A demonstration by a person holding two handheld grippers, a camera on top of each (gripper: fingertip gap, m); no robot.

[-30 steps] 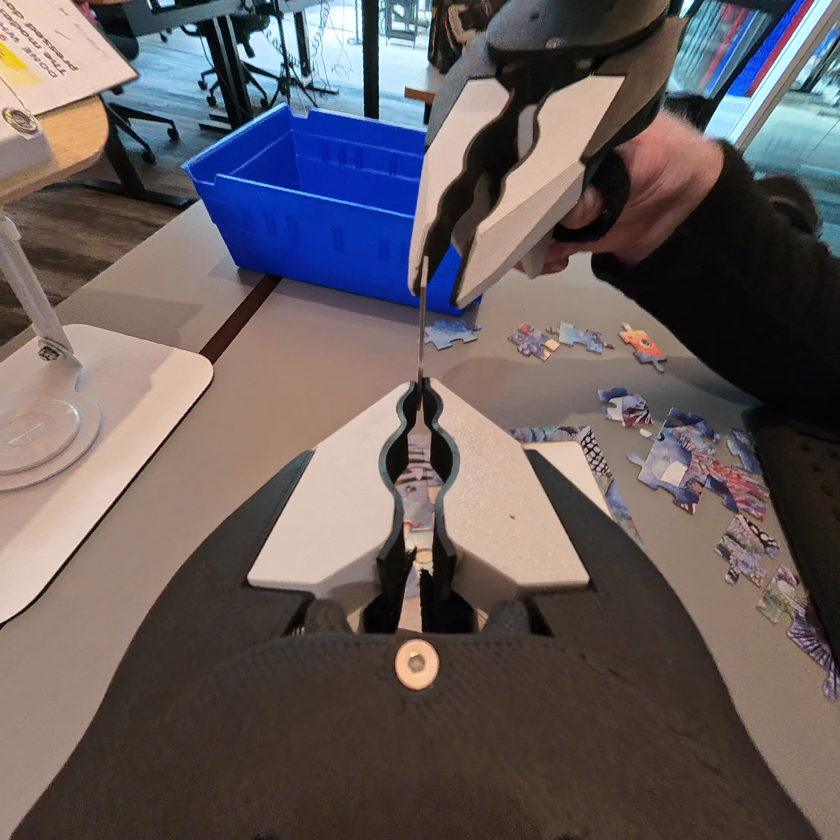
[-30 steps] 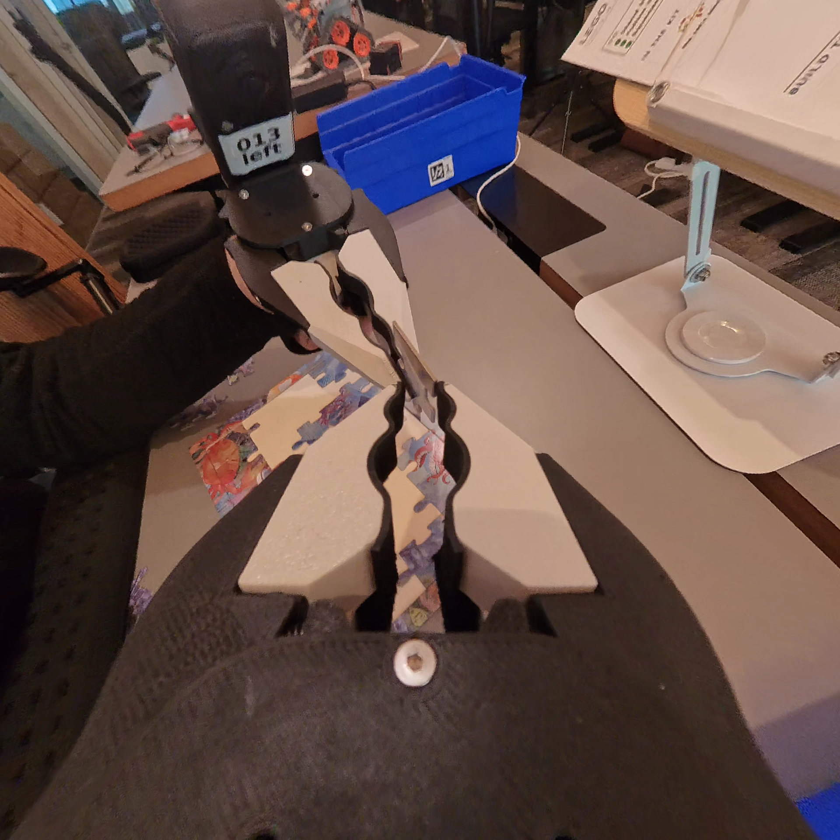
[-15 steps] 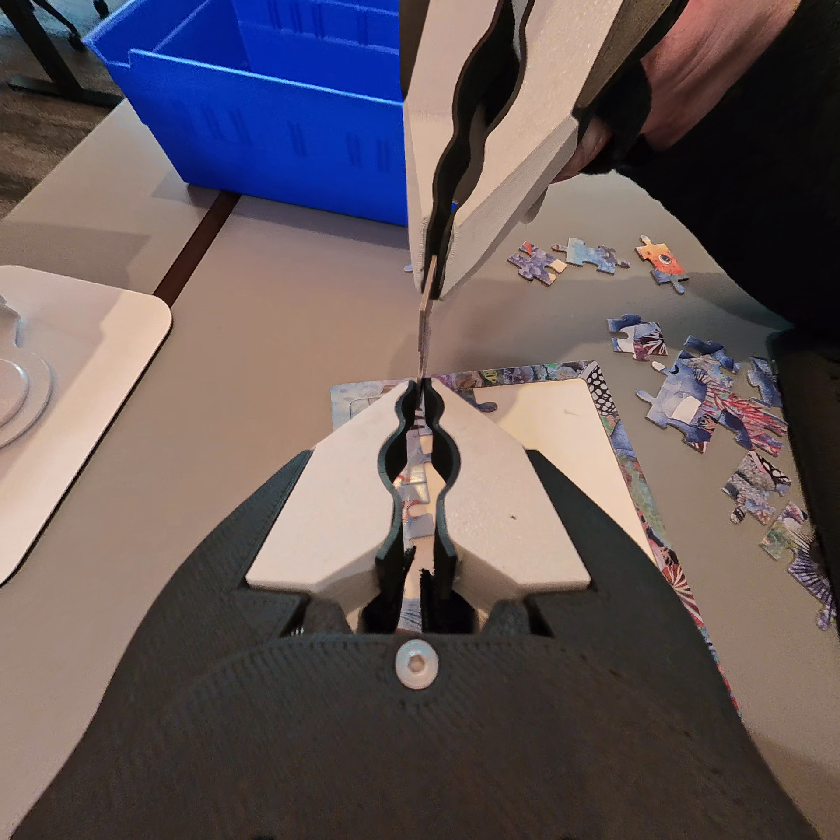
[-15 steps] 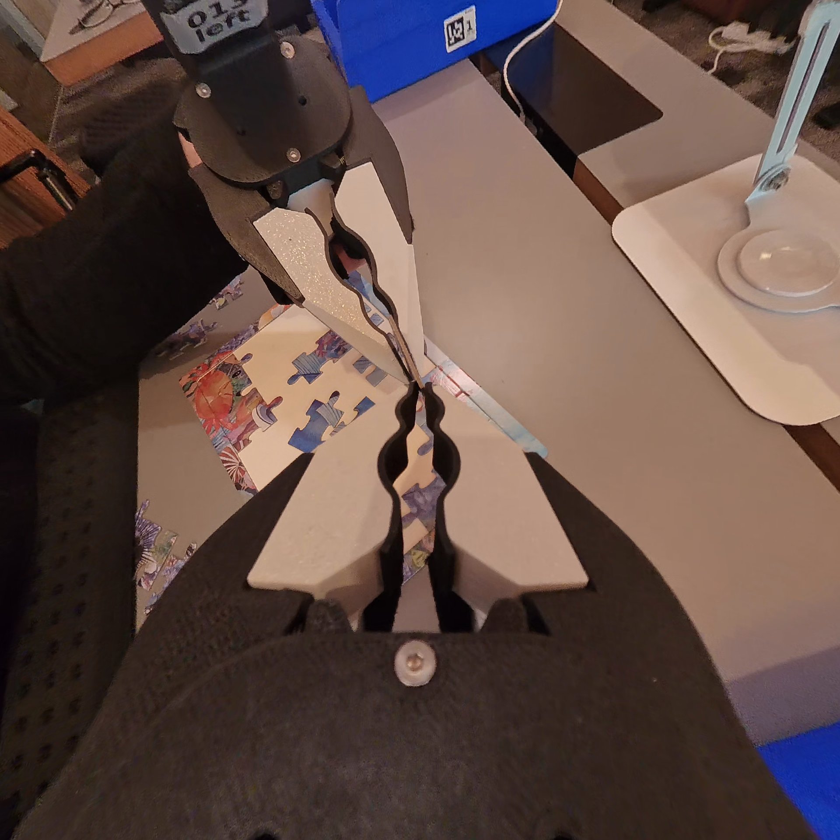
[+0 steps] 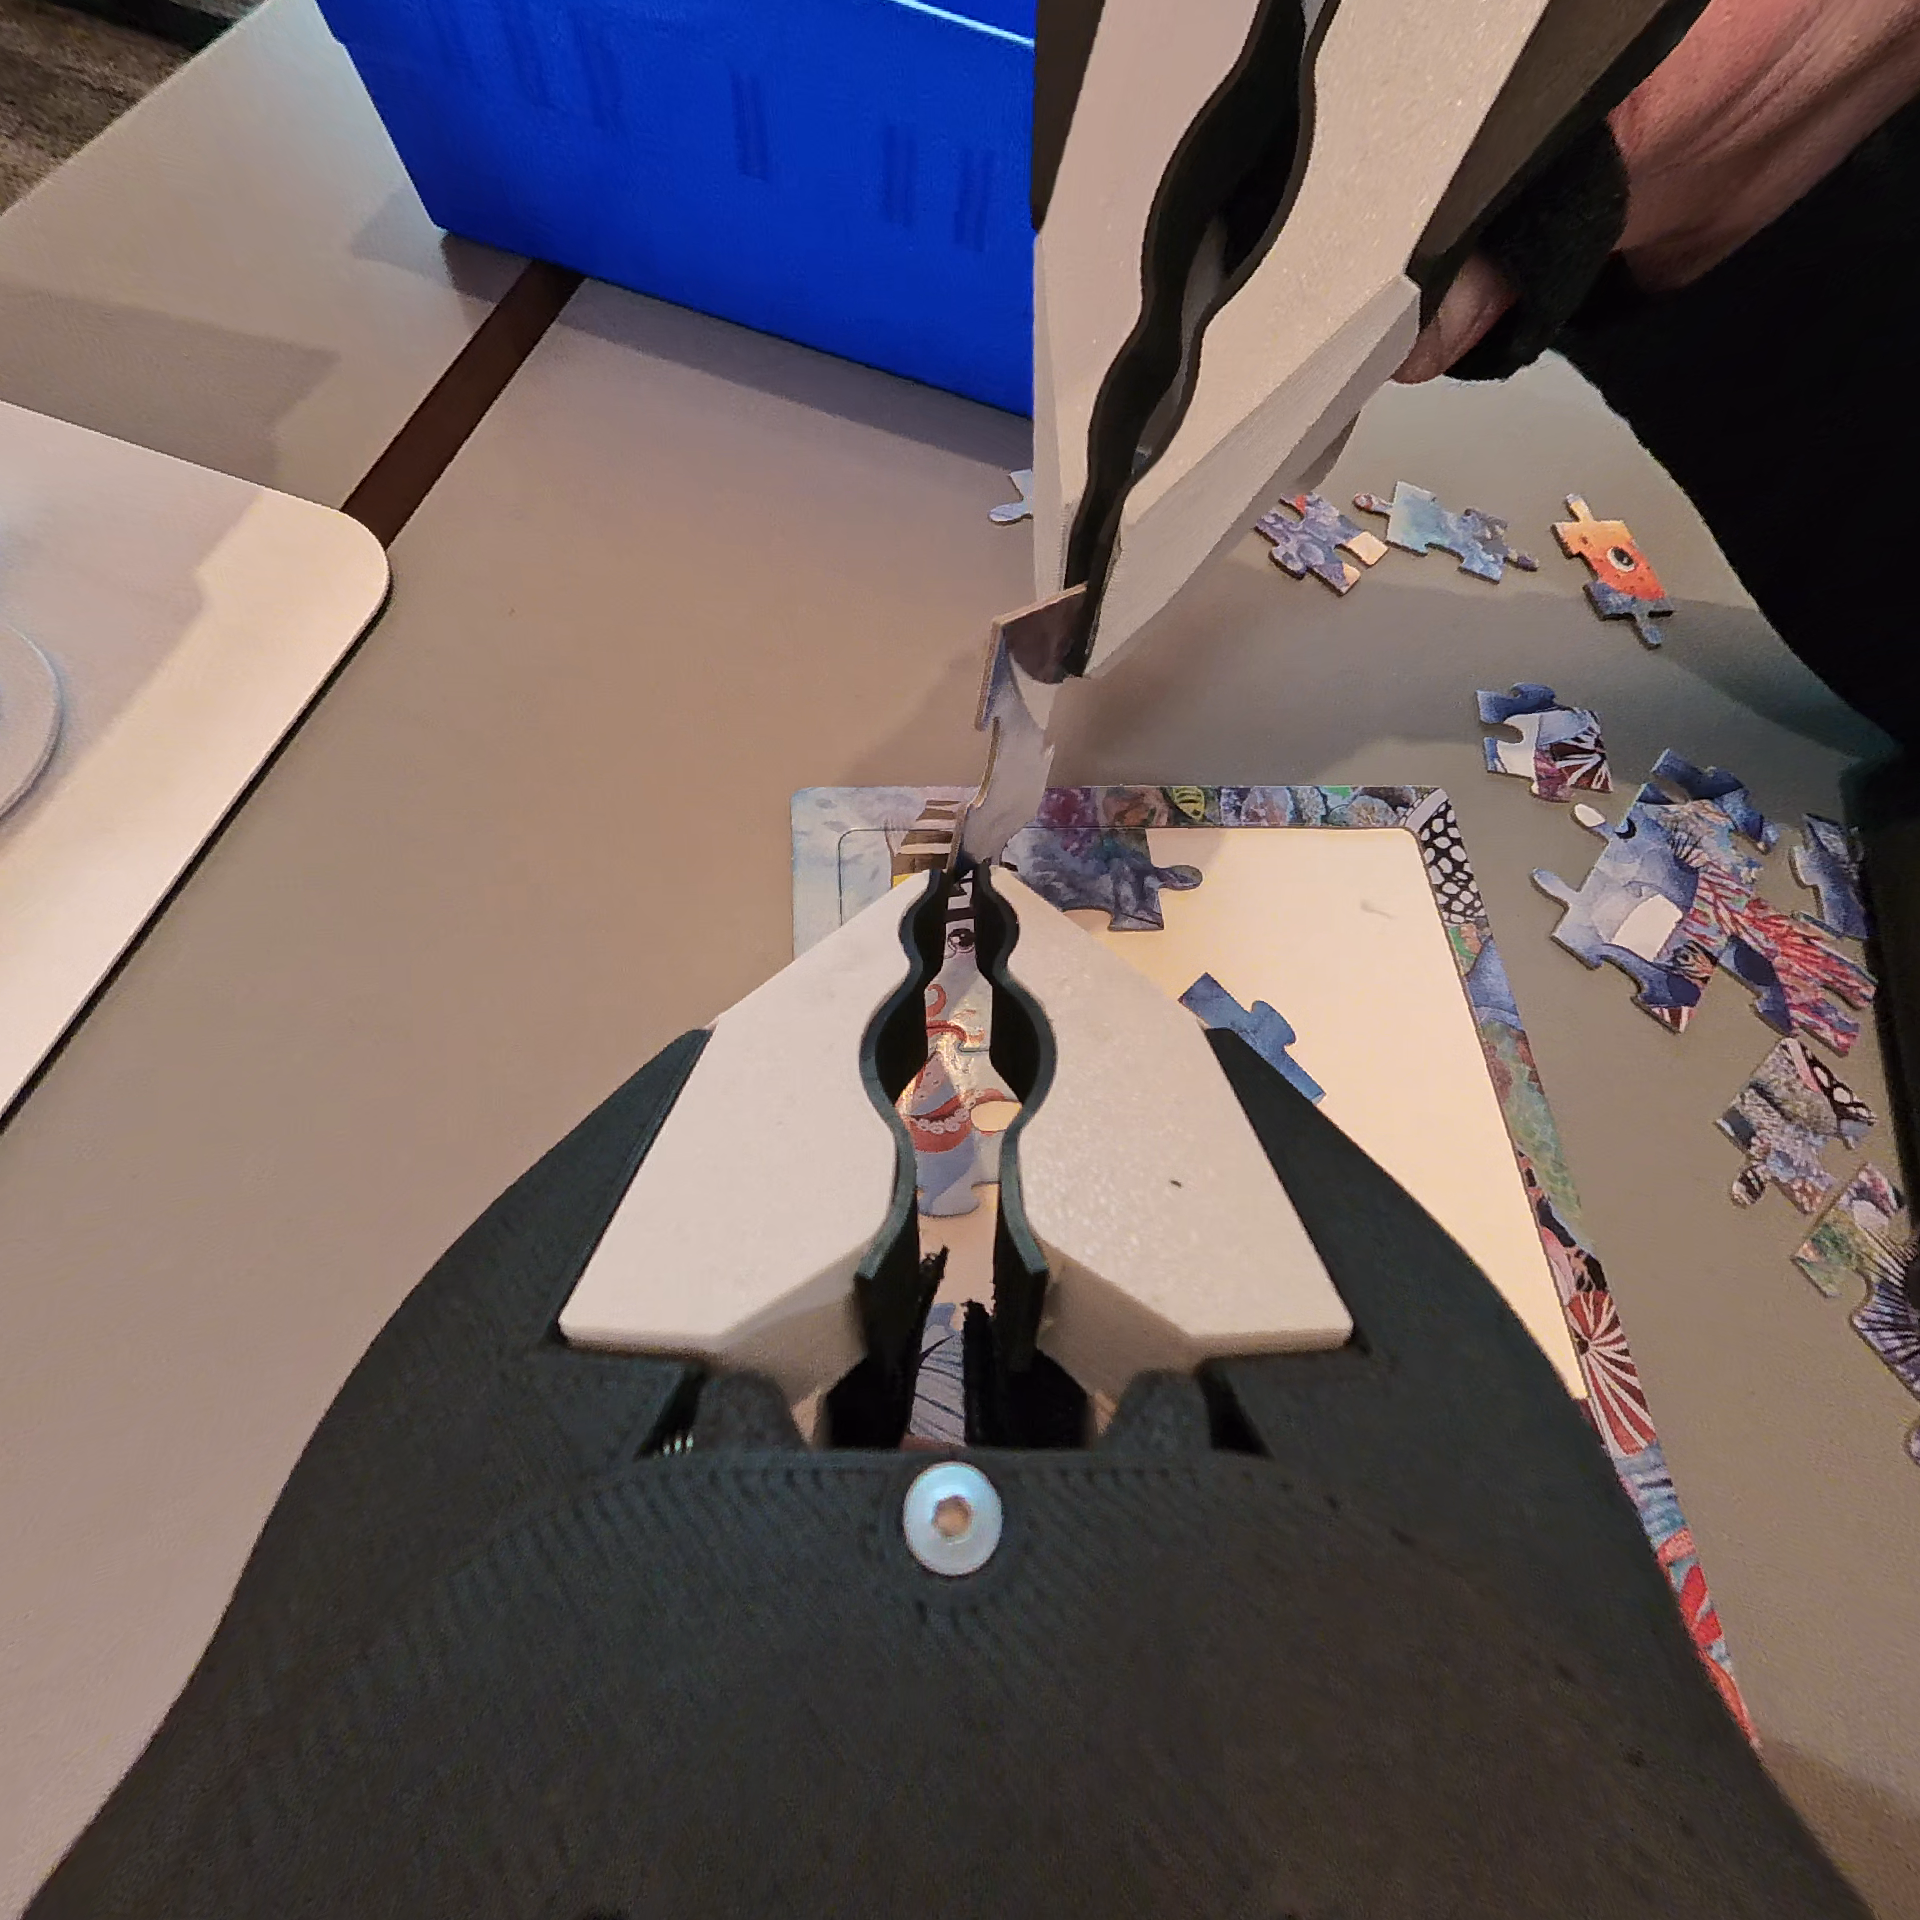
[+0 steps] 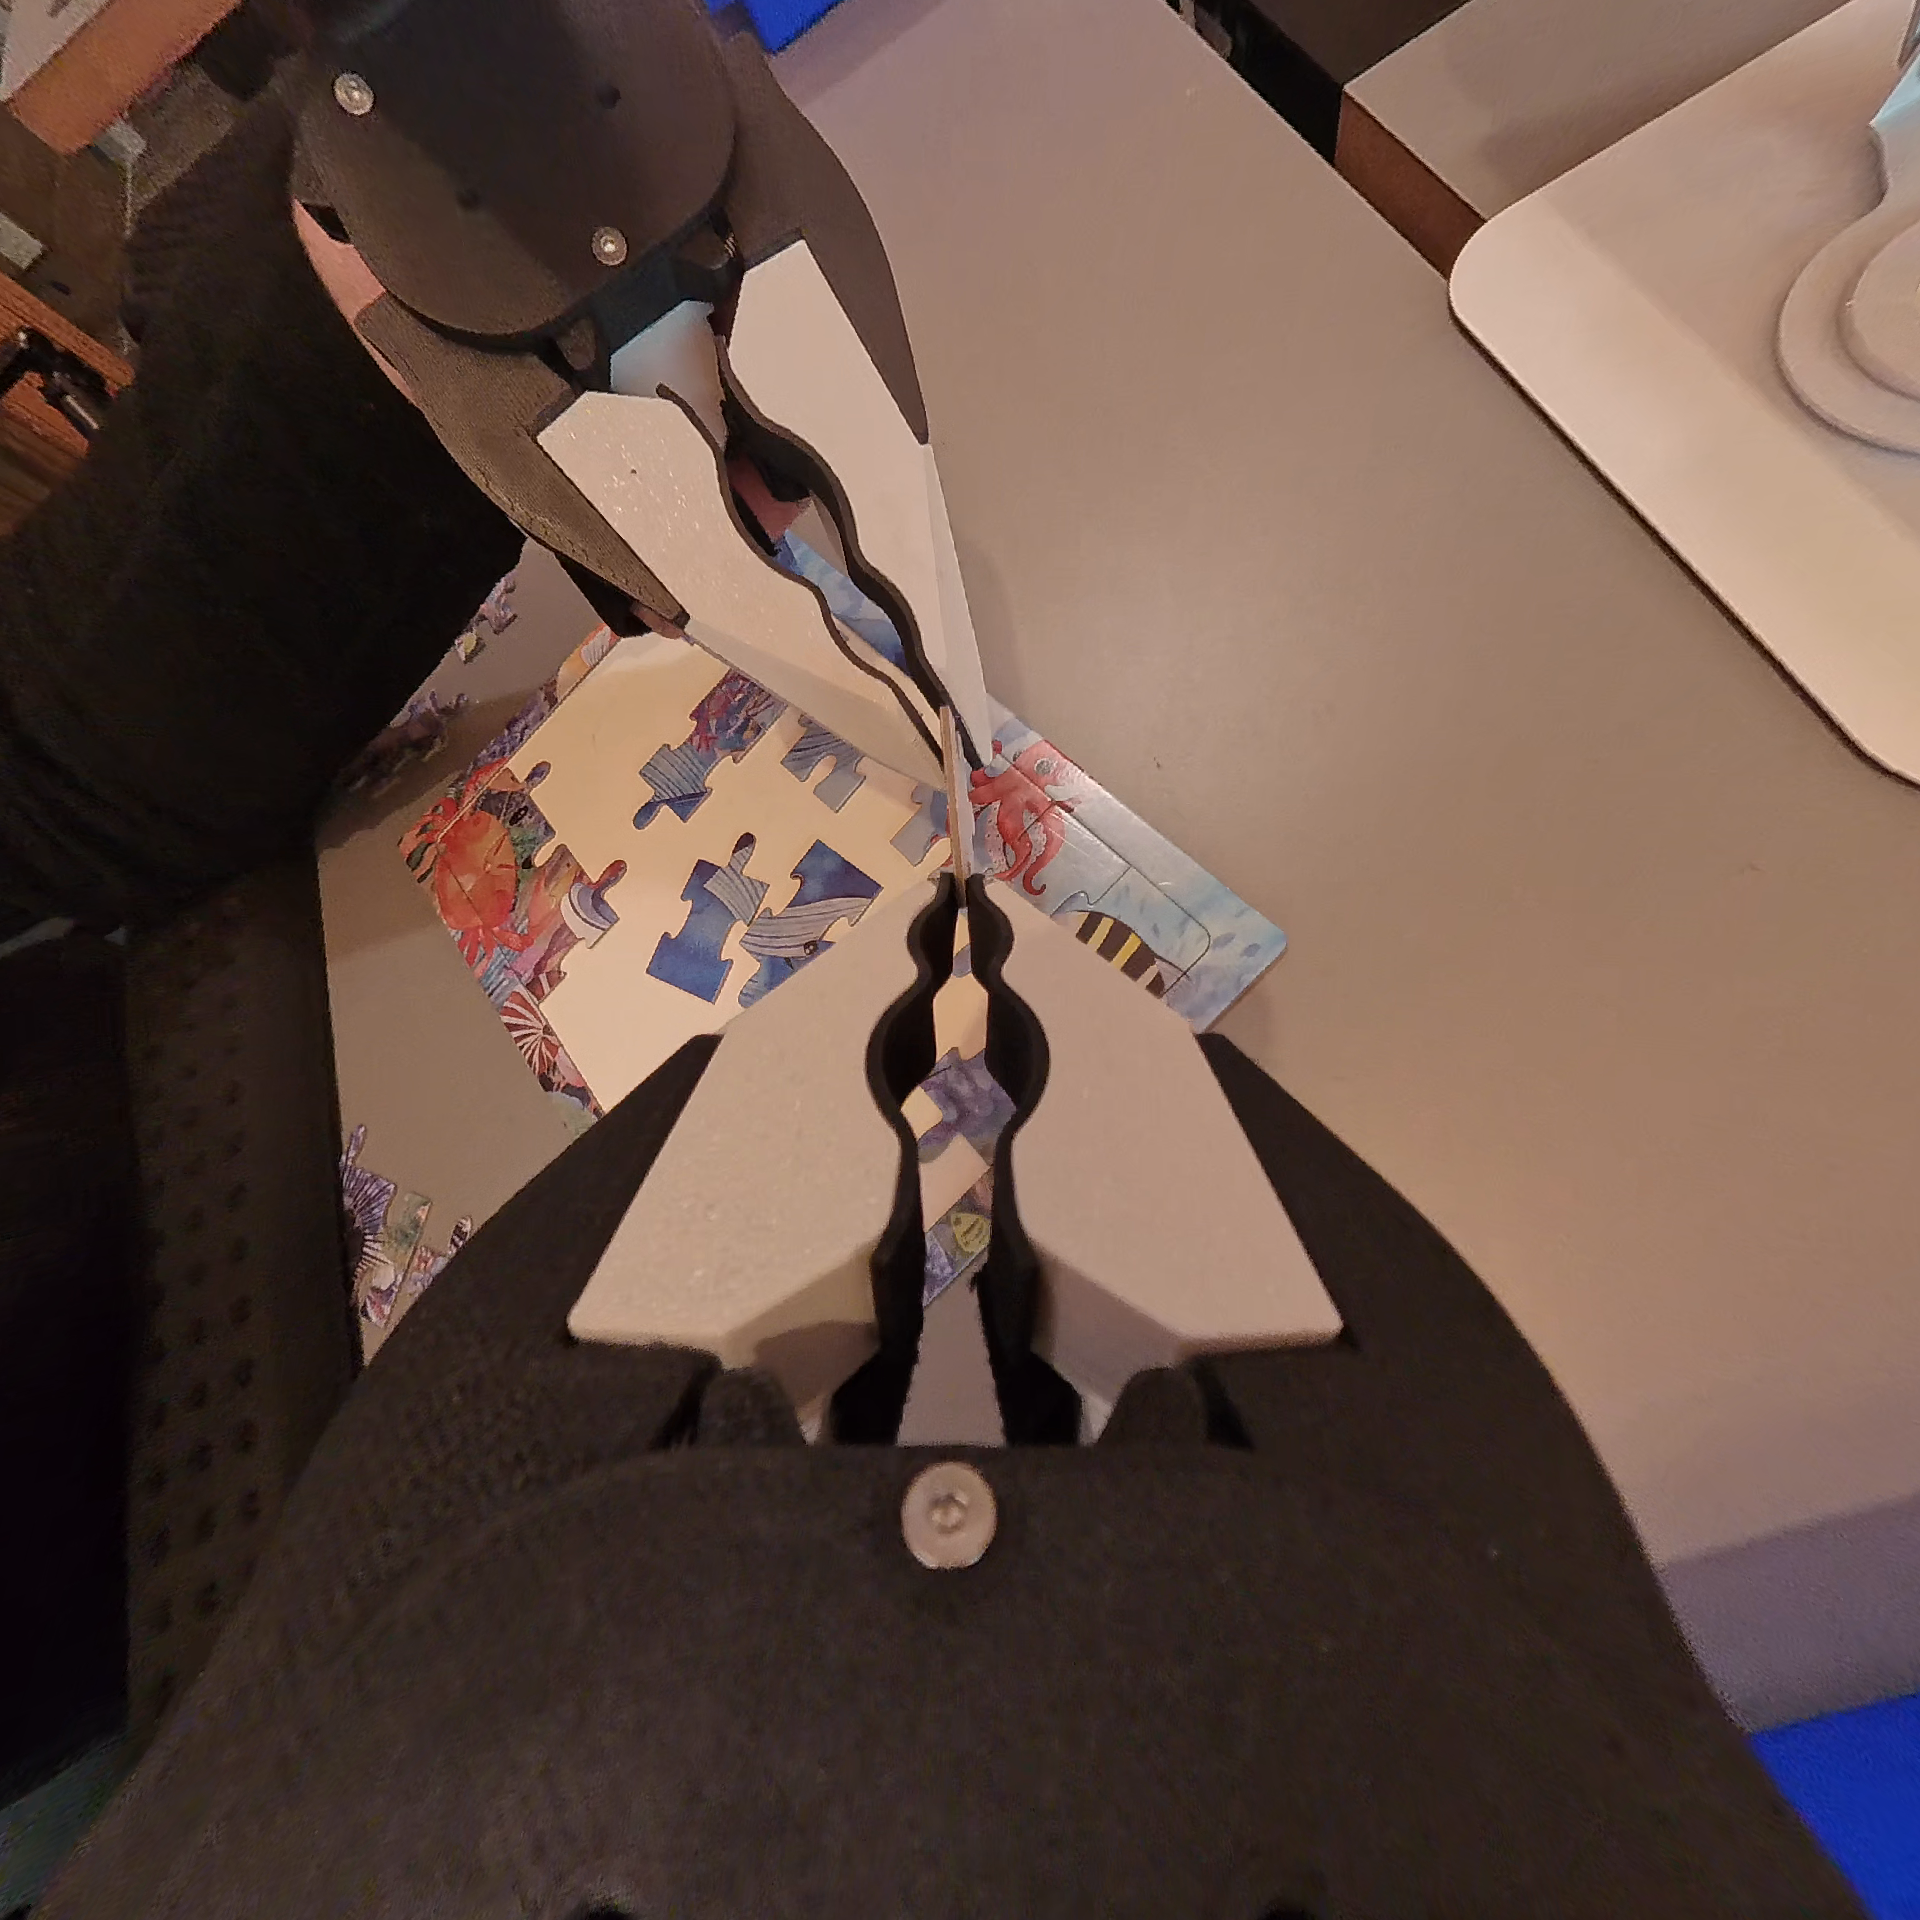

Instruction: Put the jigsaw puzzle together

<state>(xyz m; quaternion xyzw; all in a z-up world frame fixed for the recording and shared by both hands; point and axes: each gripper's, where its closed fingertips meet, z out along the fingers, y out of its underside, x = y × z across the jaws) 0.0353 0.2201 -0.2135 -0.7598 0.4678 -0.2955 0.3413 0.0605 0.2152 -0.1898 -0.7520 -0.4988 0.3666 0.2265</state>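
Both grippers have tipped lower over the puzzle board (image 5: 1340, 904), left gripper (image 5: 971, 868) and right gripper (image 6: 961, 883) jaws pinching one puzzle piece (image 5: 1013, 727).

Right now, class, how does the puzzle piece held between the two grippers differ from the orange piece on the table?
The held piece stands on edge, gripped at both ends; the orange piece lies flat on the table, untouched. The held piece looks bluish, the other orange. Both are jigsaw pieces.

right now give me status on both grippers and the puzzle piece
Left gripper and right gripper both shut on one puzzle piece. Held edge-up above puzzle tray. Nothing in the way.
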